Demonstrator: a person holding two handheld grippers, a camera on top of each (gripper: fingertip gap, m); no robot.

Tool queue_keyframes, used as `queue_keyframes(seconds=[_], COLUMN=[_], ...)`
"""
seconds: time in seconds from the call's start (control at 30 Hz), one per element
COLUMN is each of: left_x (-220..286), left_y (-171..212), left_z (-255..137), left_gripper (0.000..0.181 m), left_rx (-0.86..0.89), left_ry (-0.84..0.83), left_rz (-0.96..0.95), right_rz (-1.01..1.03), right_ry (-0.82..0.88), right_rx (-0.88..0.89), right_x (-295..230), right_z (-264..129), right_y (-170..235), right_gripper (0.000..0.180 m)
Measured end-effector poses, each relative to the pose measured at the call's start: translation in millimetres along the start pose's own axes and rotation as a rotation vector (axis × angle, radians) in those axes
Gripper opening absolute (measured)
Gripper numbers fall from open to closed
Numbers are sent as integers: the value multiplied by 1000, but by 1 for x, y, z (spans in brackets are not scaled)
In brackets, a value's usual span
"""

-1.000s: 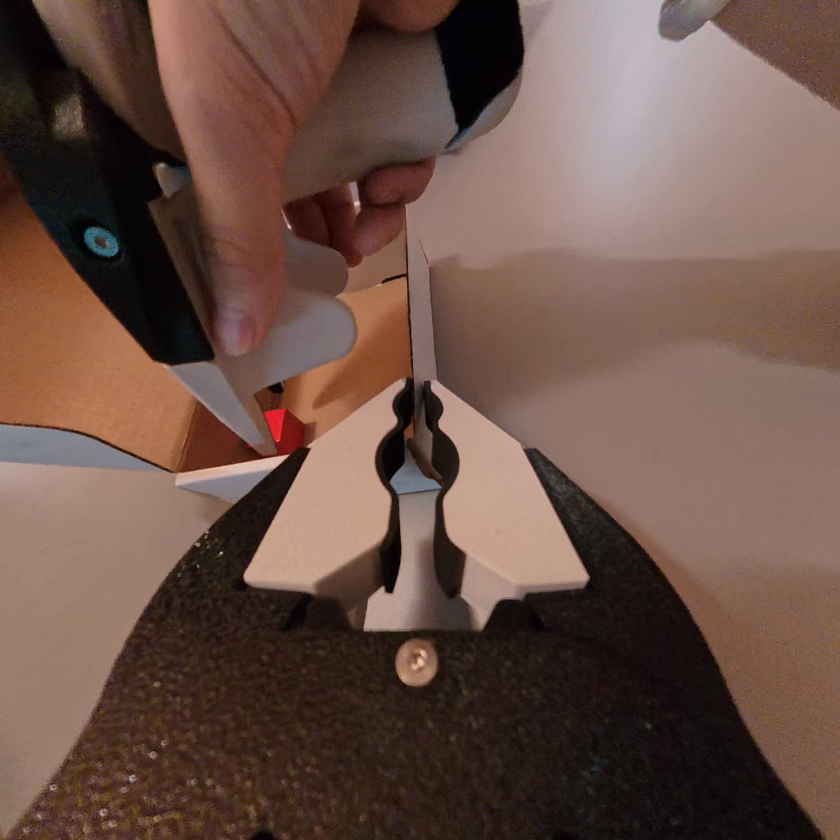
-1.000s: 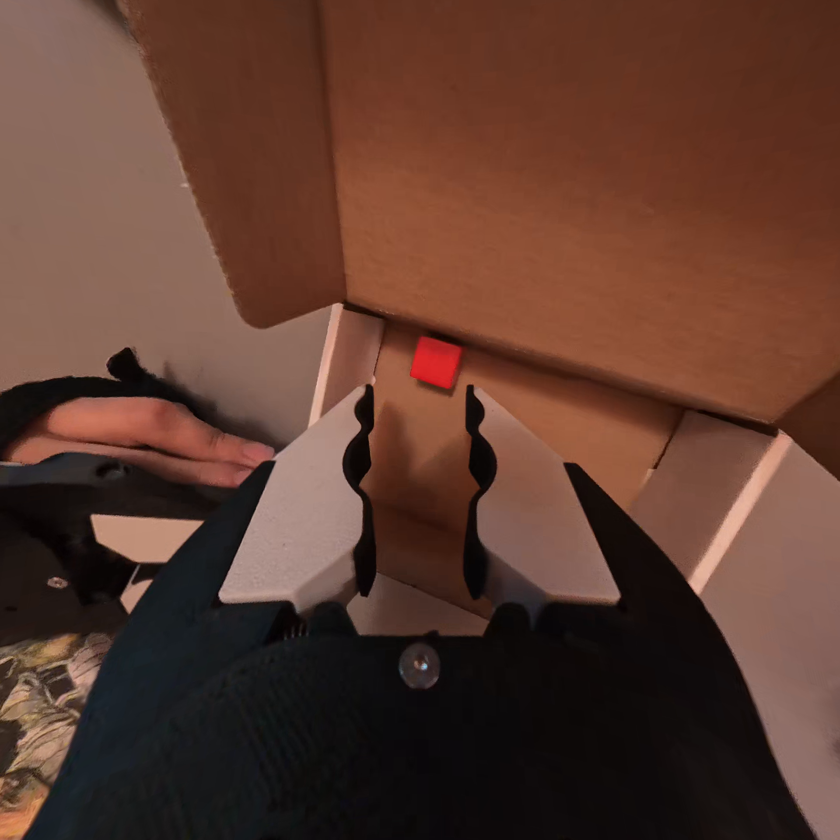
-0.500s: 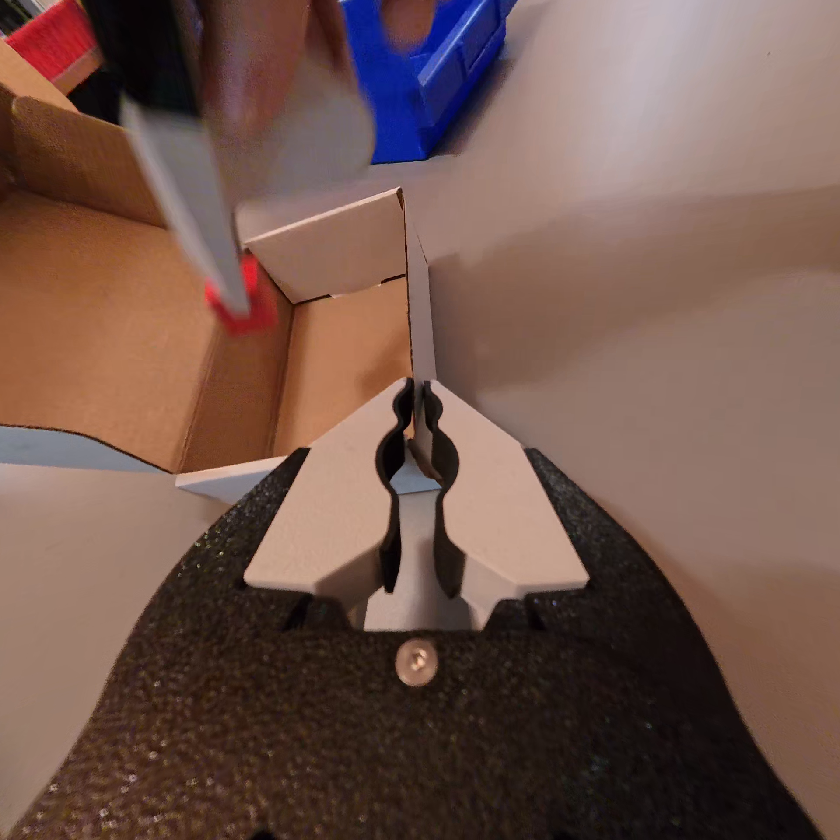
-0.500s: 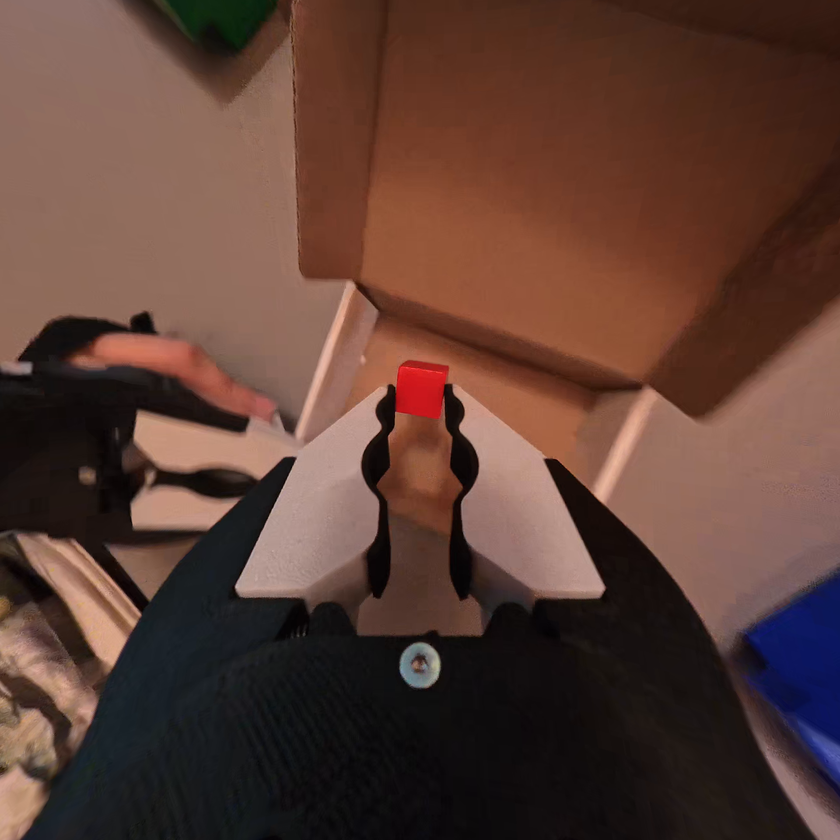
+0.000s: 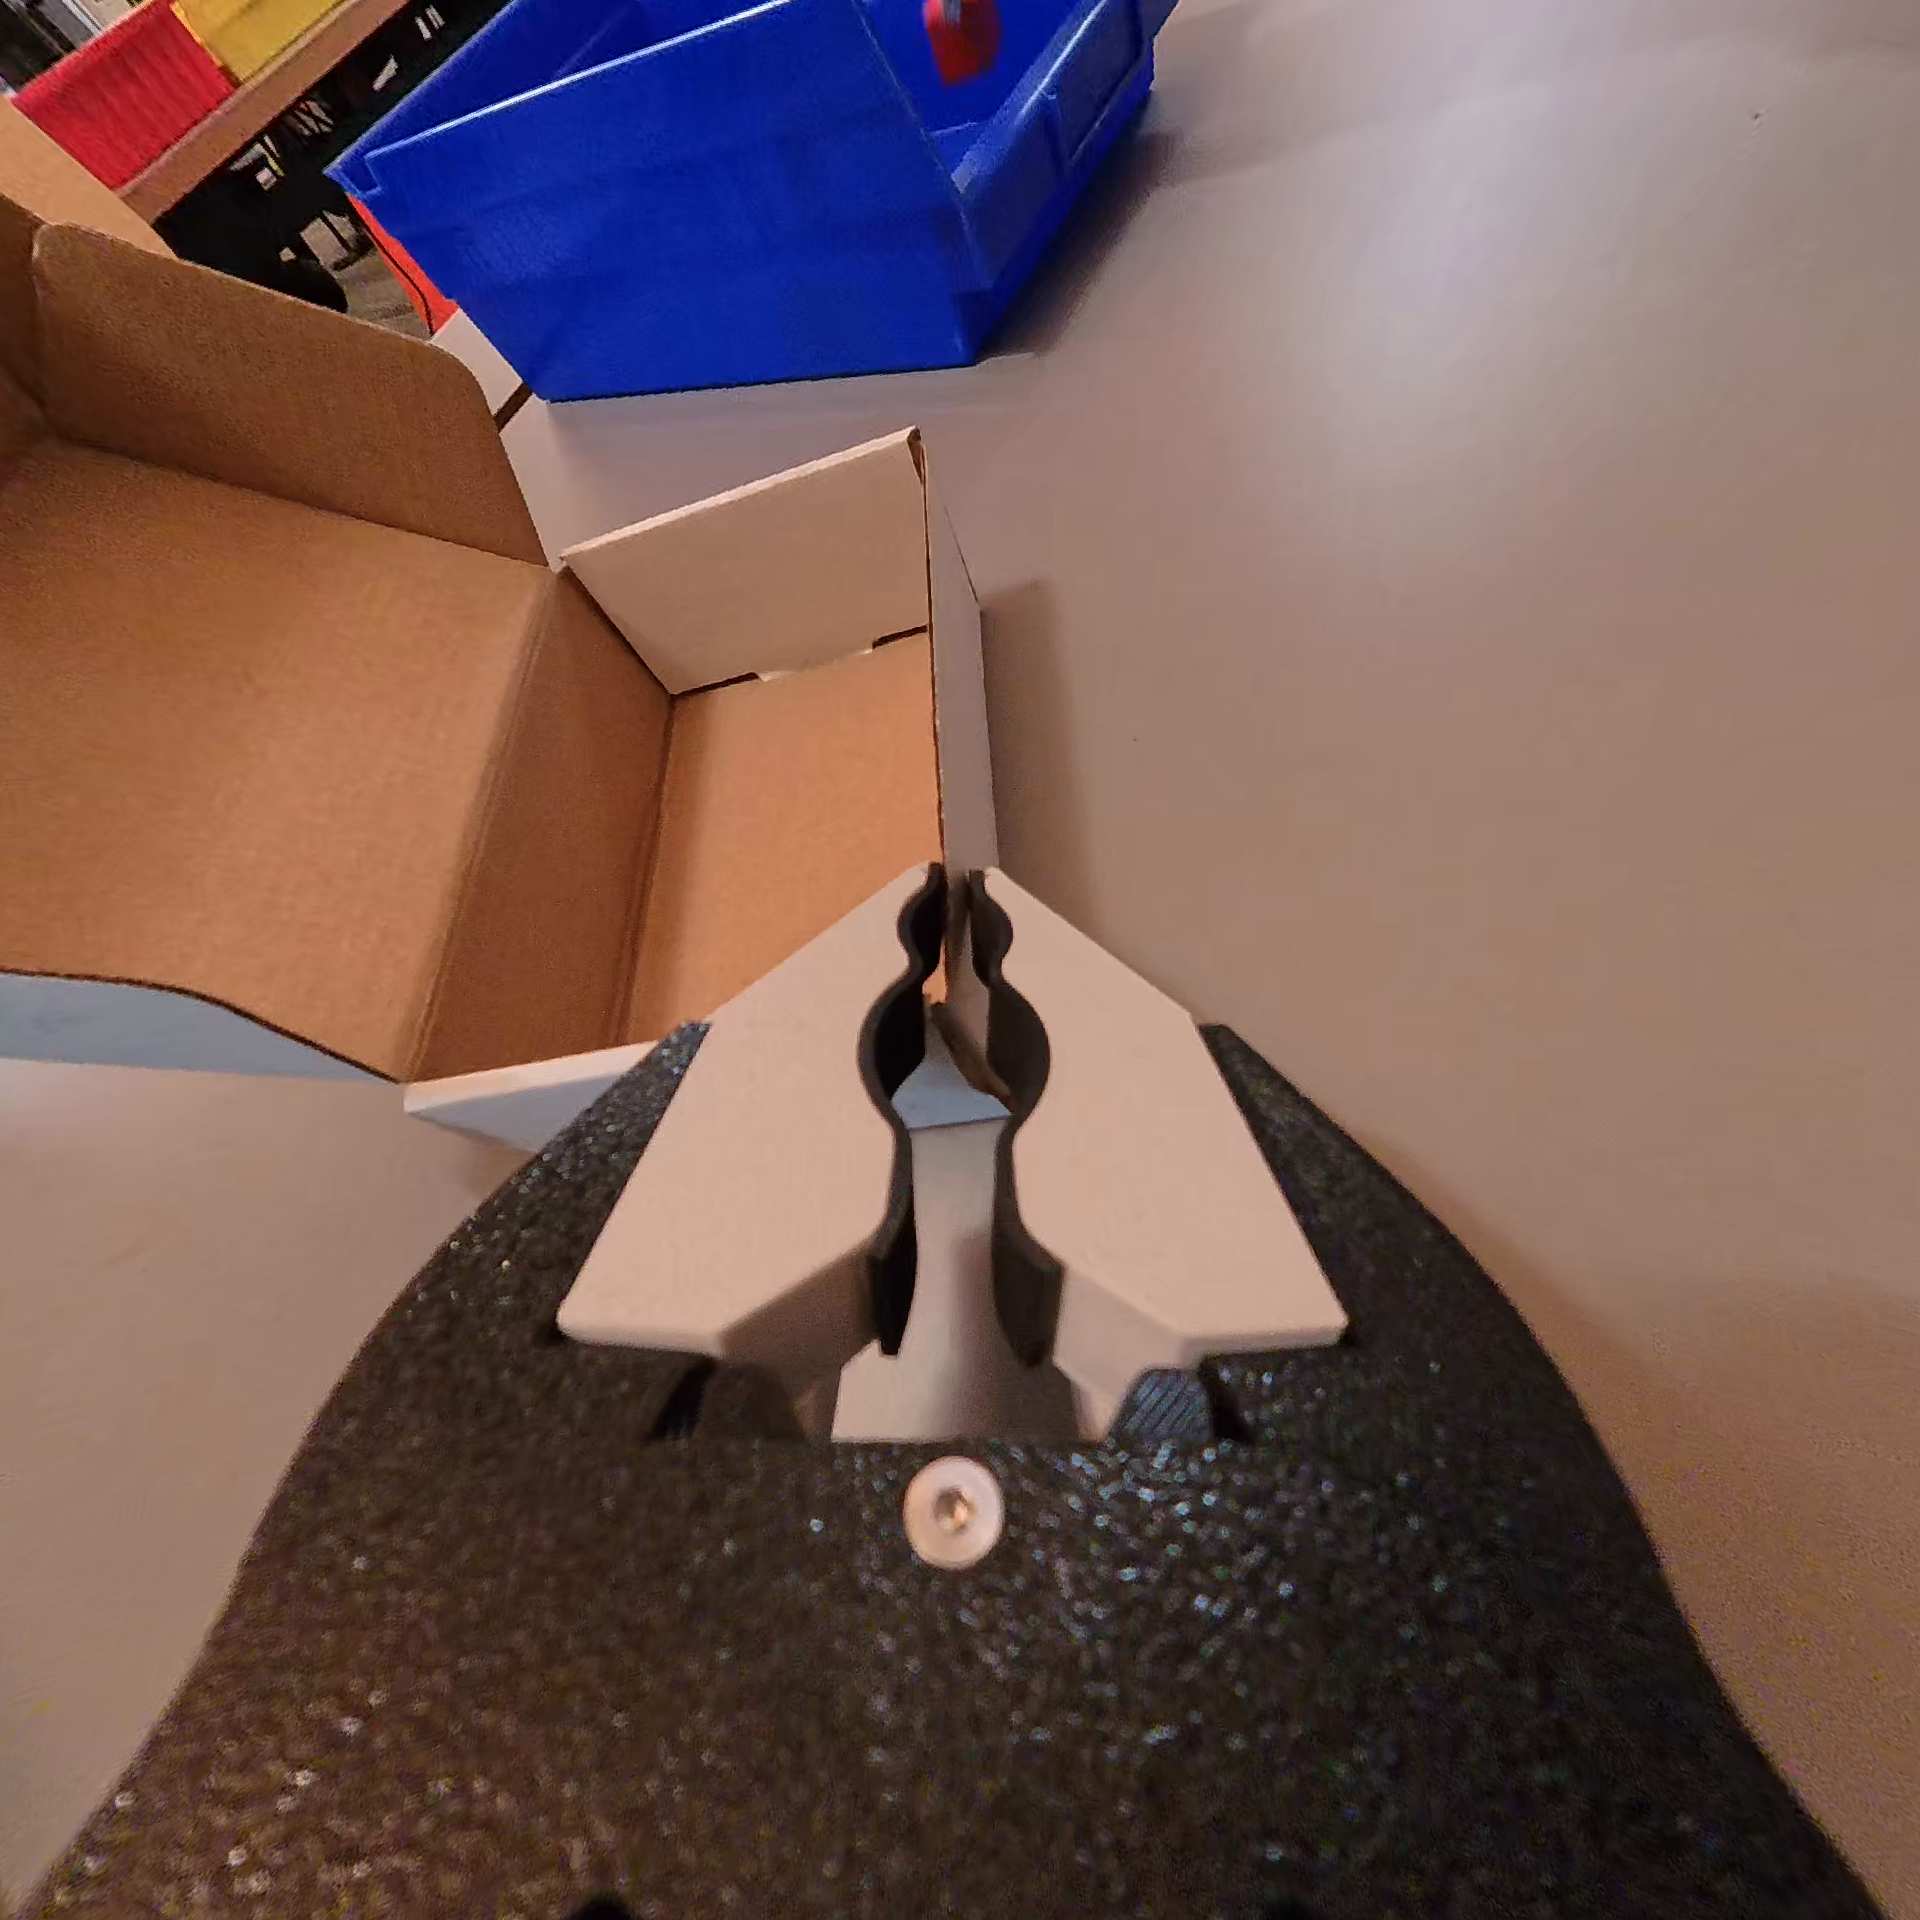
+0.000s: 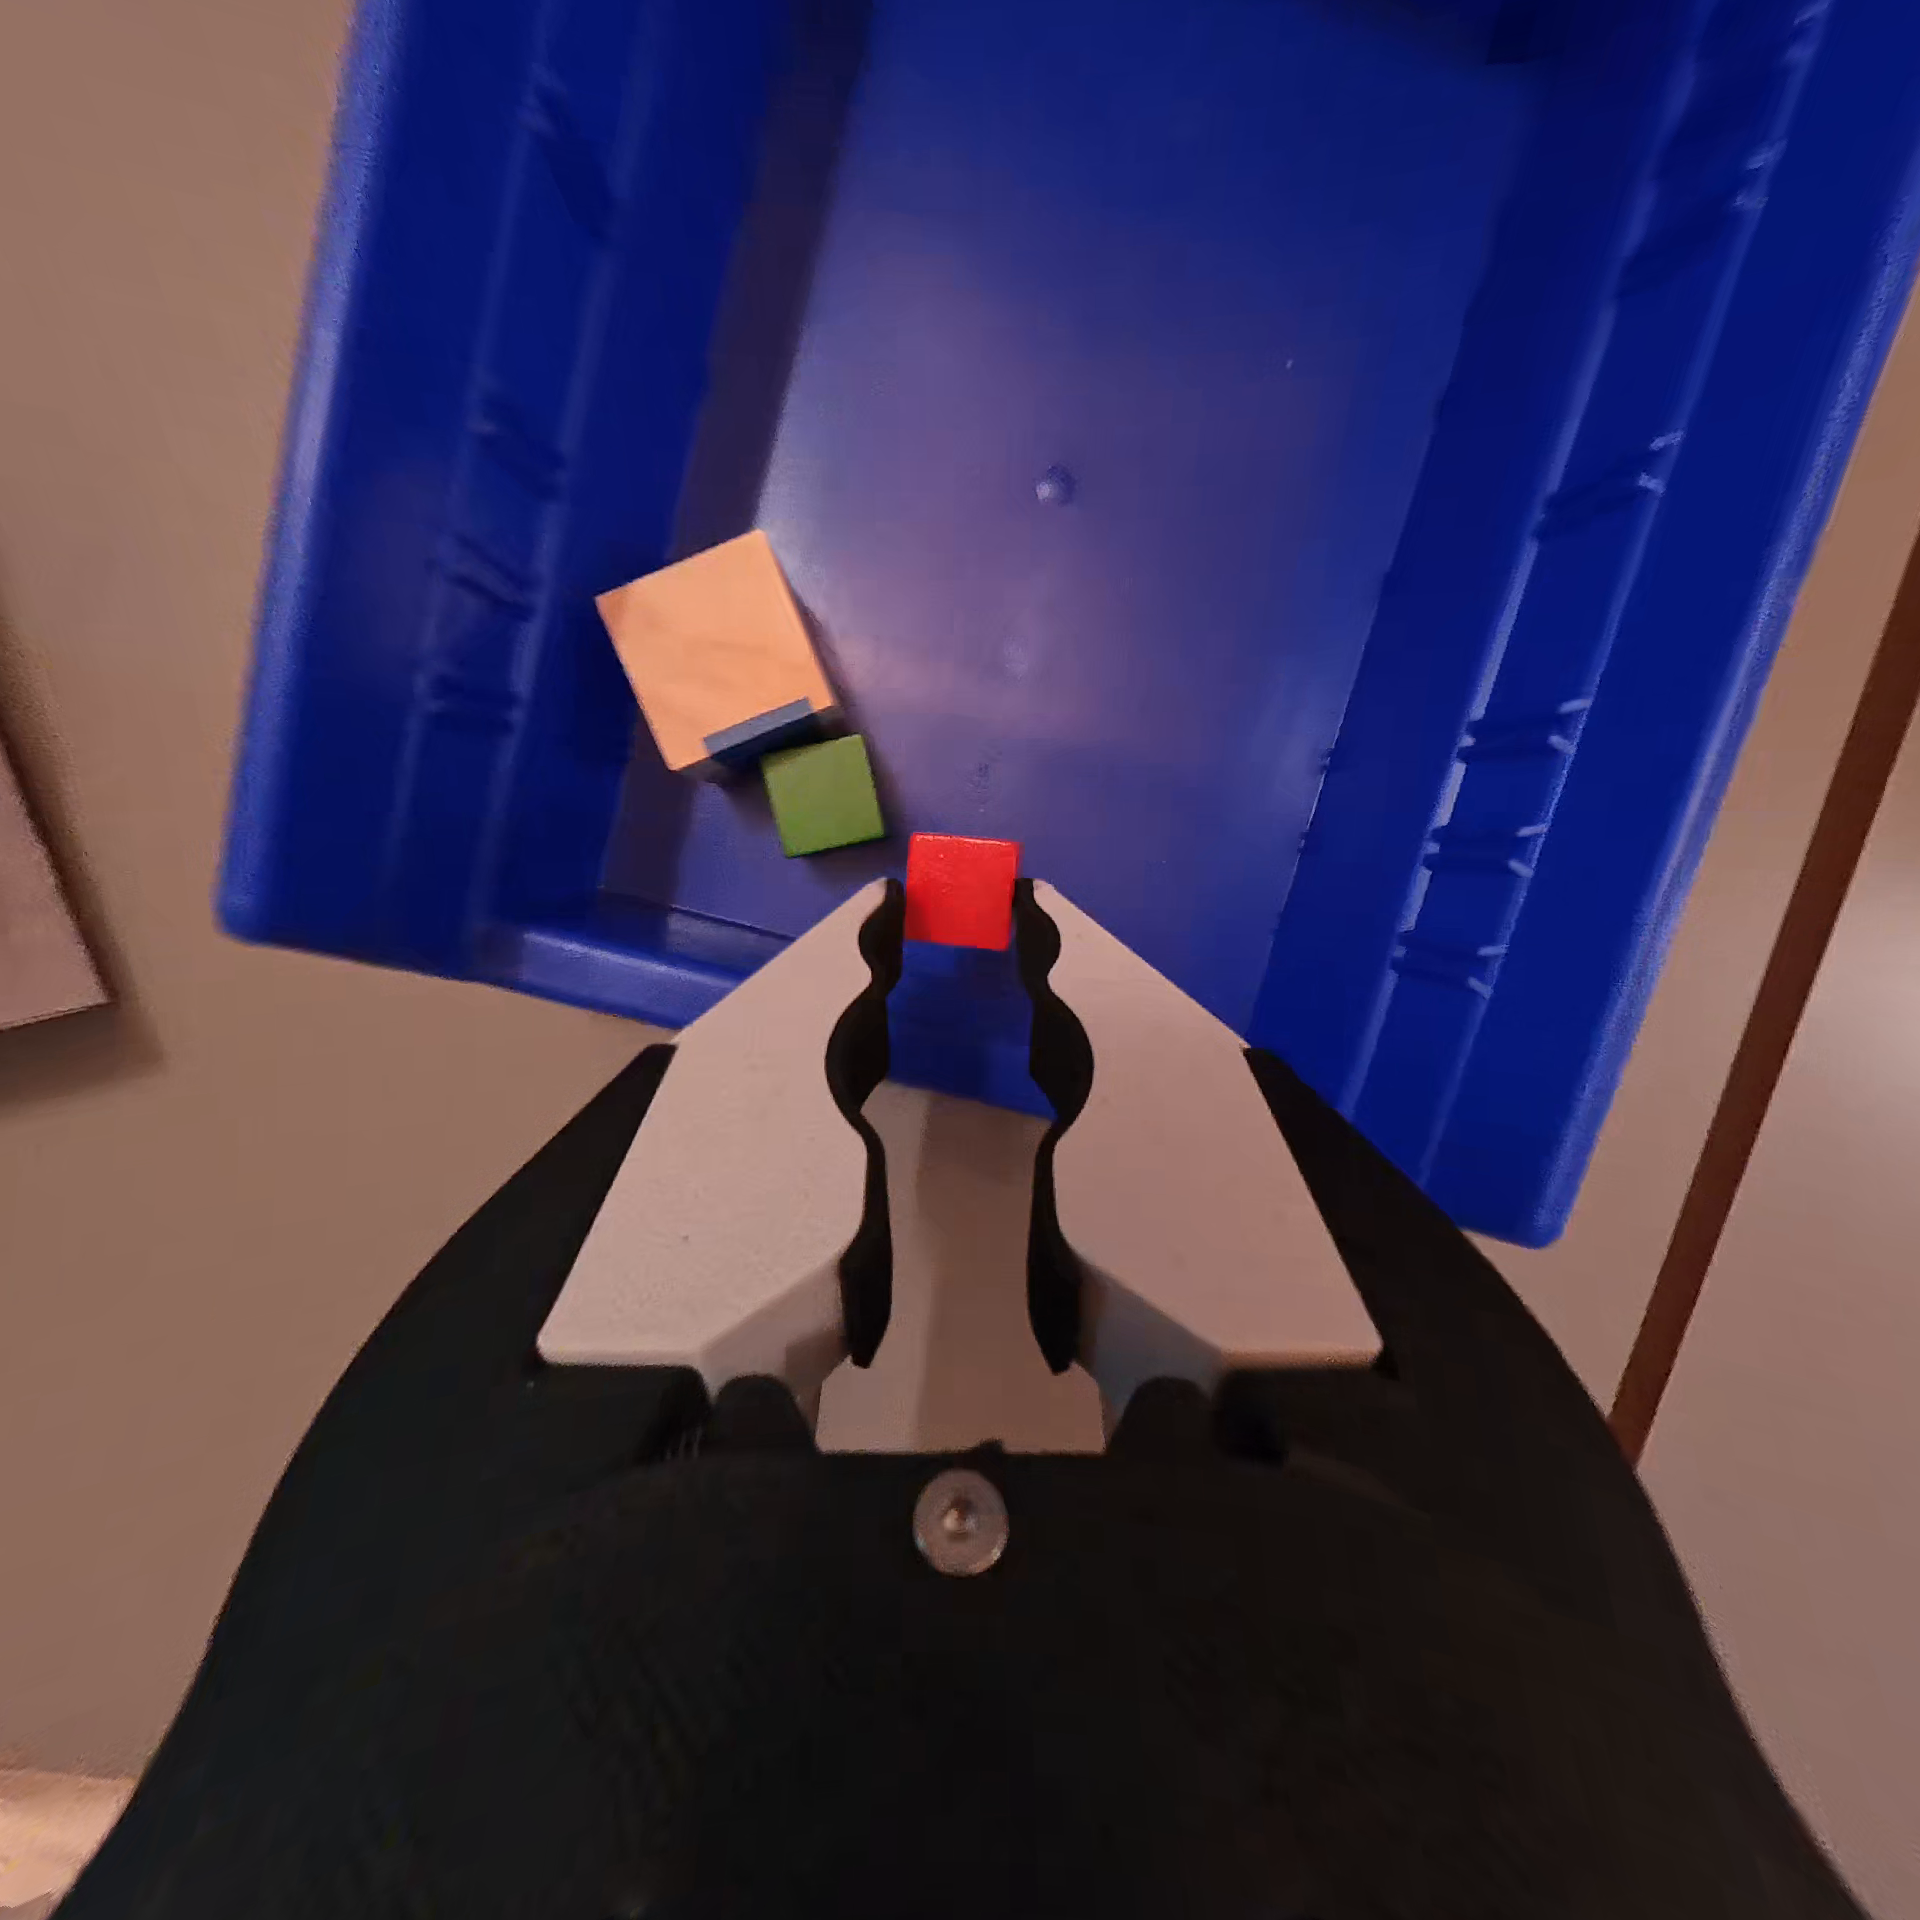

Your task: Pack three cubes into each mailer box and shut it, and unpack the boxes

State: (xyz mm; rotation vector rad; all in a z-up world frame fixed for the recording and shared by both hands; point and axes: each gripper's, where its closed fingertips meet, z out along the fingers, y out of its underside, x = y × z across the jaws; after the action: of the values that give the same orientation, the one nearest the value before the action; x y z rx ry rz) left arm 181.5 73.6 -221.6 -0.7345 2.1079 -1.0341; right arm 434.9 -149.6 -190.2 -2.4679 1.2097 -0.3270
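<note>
My left gripper (image 5: 956, 883) is shut on the right side wall (image 5: 961, 727) of an open cardboard mailer box (image 5: 312, 748) and holds it on the table. The visible part of the box inside shows no cubes. My right gripper (image 6: 958, 891) is shut on a small red cube (image 6: 960, 891) and holds it above the blue bin (image 6: 1122, 416). On the bin floor lie a large tan wooden cube (image 6: 712, 644), a green cube (image 6: 823, 795) and a blue cube (image 6: 764, 732) mostly hidden under the tan one. The red cube also shows small and blurred over the bin in the left wrist view (image 5: 956, 42).
The blue bin (image 5: 727, 197) stands on the table beyond the mailer box. The box lid (image 5: 249, 374) stands open at the back left. A red and a yellow bin (image 5: 114, 114) show far off. A dark table edge (image 6: 1766, 935) runs right of the bin.
My right gripper closed on the red cube inside the box, lifted it out and carried it over the blue bin. My left gripper has kept its hold on the box wall.
</note>
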Motion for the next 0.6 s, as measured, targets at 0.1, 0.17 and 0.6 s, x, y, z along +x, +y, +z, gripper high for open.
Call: queue_keyframes(seconds=[0.1, 0.17, 0.6], left_x=[0, 0, -90], left_y=[0, 1, -38], left_z=[0, -1, -64], left_gripper=[1, 2, 14], left_rx=[0, 0, 198], left_ry=[-1, 0, -312], left_rz=[4, 6, -312], right_rz=[-13, -15, -323], right_ry=[55, 75, -287], right_rx=[-41, 39, 653], right_x=[8, 3, -229], right_z=[8, -4, -61], right_y=[9, 1, -92], right_gripper=[69, 71, 45])
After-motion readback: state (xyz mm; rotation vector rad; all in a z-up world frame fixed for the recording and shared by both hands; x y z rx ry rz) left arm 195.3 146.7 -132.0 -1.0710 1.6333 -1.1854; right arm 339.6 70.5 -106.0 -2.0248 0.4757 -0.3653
